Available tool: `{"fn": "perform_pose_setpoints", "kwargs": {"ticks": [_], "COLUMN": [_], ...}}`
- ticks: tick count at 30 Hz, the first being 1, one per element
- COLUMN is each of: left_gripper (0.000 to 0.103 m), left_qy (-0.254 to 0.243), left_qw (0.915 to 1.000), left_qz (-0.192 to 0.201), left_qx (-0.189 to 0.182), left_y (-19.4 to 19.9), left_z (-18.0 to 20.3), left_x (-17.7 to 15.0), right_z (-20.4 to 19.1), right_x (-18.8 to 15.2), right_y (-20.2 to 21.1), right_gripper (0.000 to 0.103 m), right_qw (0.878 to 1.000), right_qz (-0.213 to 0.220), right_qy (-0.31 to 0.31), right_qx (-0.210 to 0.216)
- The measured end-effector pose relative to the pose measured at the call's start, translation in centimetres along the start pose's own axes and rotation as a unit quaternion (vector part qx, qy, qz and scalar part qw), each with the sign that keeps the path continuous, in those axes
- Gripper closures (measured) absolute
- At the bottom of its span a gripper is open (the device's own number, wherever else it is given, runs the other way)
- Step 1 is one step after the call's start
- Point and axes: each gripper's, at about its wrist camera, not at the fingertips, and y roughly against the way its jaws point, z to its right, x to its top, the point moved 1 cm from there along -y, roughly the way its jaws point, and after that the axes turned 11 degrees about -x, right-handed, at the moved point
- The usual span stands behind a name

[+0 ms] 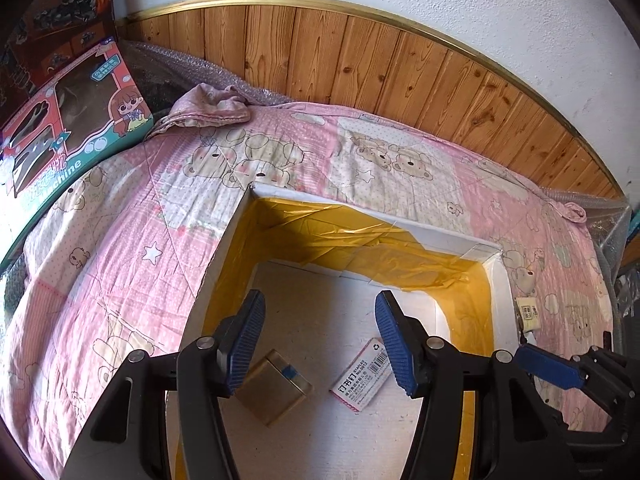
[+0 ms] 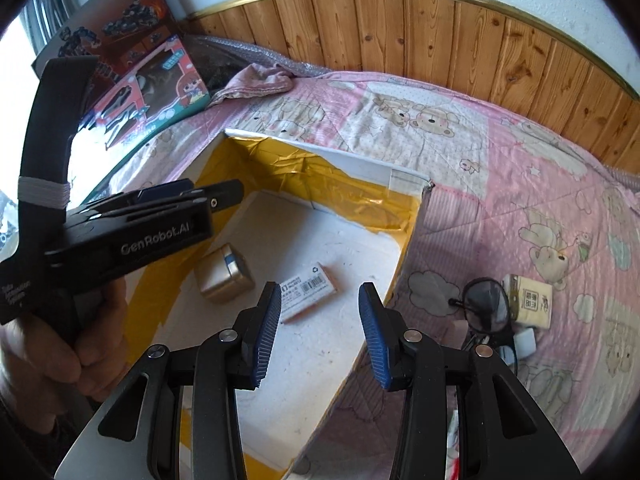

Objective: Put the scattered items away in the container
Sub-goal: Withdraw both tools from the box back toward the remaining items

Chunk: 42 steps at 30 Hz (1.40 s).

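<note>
Partly hidden glasses (image 2: 486,308) lie outside the box (image 2: 408,240); both grippers' fingers (image 1: 394,340) gape empty.

Carried two matching handheld grippers, black plastic throughout. Left gripper (image 1: 320,336) bore two blue ribbed pads (image 1: 246,340) on angled black finger arms, pinned with round silver screws at each joint. Showed triangular cut-outs in the outer link arms. Right gripper (image 2: 316,332) was built the same way: blue ribbed pads (image 2: 264,336), silver pivot screws, slotted black links. Seen side-on from the right wrist view, the left unit read "GenRobot.AI" in pale lettering on its flank, with smaller unreadable print lower down. Had a curved black handle wound with a band of white cord. Hand (image 2: 84,352) wrapped round the grip, no sleeve visible.
</note>
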Motion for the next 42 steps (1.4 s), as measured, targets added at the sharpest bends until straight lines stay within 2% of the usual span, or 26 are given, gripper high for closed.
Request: {"fn": "perform_pose_setpoints", "kwargs": {"ticks": [7, 13, 17, 21, 30, 42], "left_gripper": [0.044, 0.045, 0.045, 0.045, 0.045, 0.045], "left_qy": [-0.008, -0.003, -0.011, -0.026, -0.058, -0.102], "left_qw": [0.9996, 0.9988, 0.9981, 0.9974, 0.9953, 0.9898], "left_qz": [0.027, 0.049, 0.058, 0.064, 0.066, 0.064], "left_qx": [0.007, -0.007, -0.016, -0.021, -0.040, -0.076], "left_y": [2.4, 5.1, 6.6, 7.5, 8.7, 9.8], "left_z": [1.4, 2.0, 2.9, 4.1, 7.2, 11.3], "left_x": [-0.9, -1.9, -2.8, -3.5, -5.5, -7.7], "right_z": [0.7, 0.7, 1.4, 3.0, 5.2, 9.2], "right_x": [-3.5, -6.5, -8.3, -9.7, -11.6, -14.1], "right_y": [3.8, 7.2, 8.1, 7.7, 8.9, 10.8], "right_gripper": [0.059, 0.059, 0.059, 0.059, 0.059, 0.059], "right_qw": [0.999, 0.996, 0.993, 0.992, 0.991, 0.993], "right_qz": [0.036, 0.077, 0.095, 0.083, 0.078, 0.077], "right_qy": [0.001, 0.002, -0.019, -0.057, -0.066, -0.077], "right_qx": [0.030, 0.048, 0.063, 0.081, 0.084, 0.053]}}
